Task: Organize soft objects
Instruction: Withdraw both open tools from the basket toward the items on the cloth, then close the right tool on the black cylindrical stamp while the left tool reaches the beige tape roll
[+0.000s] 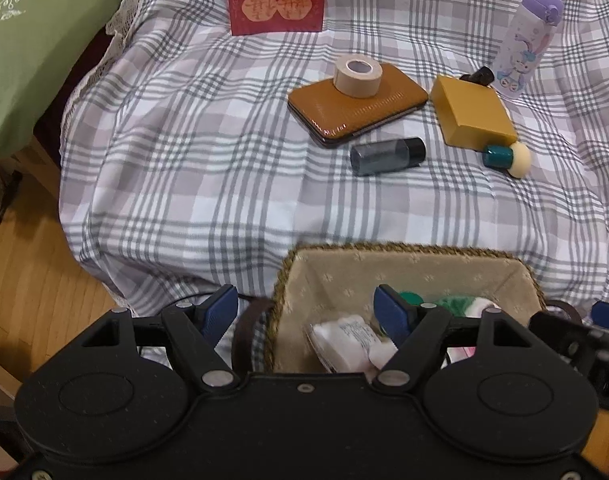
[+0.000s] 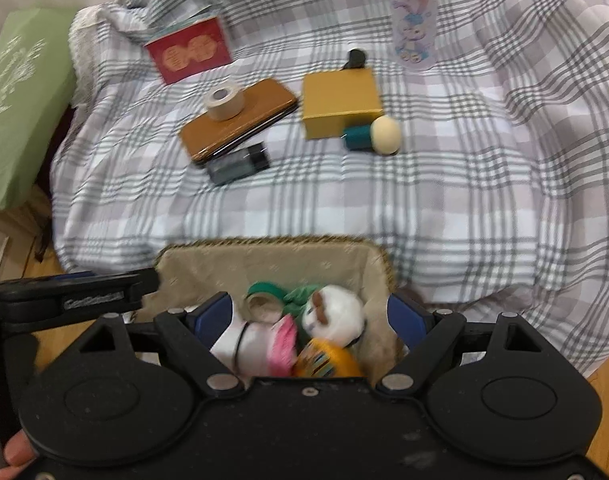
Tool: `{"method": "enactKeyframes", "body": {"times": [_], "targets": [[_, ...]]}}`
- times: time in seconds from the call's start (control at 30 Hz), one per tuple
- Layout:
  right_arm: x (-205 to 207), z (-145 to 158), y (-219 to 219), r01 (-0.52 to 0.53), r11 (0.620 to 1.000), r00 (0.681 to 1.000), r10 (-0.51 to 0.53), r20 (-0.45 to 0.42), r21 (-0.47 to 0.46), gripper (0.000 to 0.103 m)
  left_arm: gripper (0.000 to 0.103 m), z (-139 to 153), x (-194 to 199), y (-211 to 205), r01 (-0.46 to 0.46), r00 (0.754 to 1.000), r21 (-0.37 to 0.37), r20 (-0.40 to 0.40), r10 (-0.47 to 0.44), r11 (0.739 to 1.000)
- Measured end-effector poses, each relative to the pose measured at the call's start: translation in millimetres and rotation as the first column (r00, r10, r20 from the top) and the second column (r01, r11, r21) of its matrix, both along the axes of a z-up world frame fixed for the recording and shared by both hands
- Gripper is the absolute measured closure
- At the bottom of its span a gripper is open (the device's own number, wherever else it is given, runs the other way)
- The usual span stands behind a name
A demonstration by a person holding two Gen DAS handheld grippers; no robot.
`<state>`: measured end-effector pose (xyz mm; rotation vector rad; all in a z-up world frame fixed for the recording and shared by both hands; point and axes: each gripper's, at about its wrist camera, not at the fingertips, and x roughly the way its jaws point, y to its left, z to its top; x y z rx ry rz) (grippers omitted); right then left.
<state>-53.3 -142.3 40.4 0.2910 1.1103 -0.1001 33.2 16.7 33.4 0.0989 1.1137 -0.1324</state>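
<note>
Your left gripper hangs over the near left corner of the woven basket with the beige floral lining, its jaws spread wide and holding nothing; one blue pad sits outside the rim, the other over the white plastic-wrapped soft packet lying inside. Your right gripper is above the basket's middle, jaws also open and empty as far as the blur lets me judge, with the white plush toy with the brown face markings, a pink-and-white soft piece and a yellow striped soft item lying below them.

The soft things already gathered lie in the basket, which rests at the near edge of the grey-and-white plaid bed cover. The likeliest remaining soft candidate is the cream round sponge puff with the teal handle, touching the near corner of the yellow rectangular box at far right.

If you go for it, lift clear of the rim first, then approach low with the jaws straddling the puff head, not the hard handle. Squeeze gently; it should compress. Keep clear of the box so it does not drag.
</note>
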Motion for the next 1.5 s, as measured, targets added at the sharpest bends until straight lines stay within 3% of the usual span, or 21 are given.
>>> {"method": "enactKeyframes", "body": {"times": [0.2,0.6,1.1,1.17,1.5], "targets": [[21.2,-7.7,-15.5,0.054,0.996,0.998,-0.052,0.023,-0.067,0.018,0.031,-1.7,21.0,-3.6,0.002,1.0,0.037,0.027,-0.003,0.999],[77.1,-32.6,-41.9,0.096,0.989,0.995,-0.095,0.011,-0.112,0.018,0.031,-7.6,78.0,-23.4,0.029,0.996,0.096,0.085,-0.037,0.995],[122.6,-50.9,-55.8,0.079,0.992,0.997,-0.079,0.006,-0.094,0.017,0.031,-28.0,160.1,-50.7,0.069,0.992,0.114,0.099,-0.081,0.991],[128.1,-51.3,-58.4,0.078,0.993,0.997,-0.078,0.009,-0.091,0.017,0.024,-30.7,168.7,-51.3,0.072,0.99,0.121,0.109,-0.086,0.99],[149.8,-52.6,-62.8,0.073,0.993,0.997,-0.071,0.024,-0.09,0.015,0.023,-28.8,212.8,-37.2,-0.002,0.986,0.143,0.166,-0.022,0.99]]}}
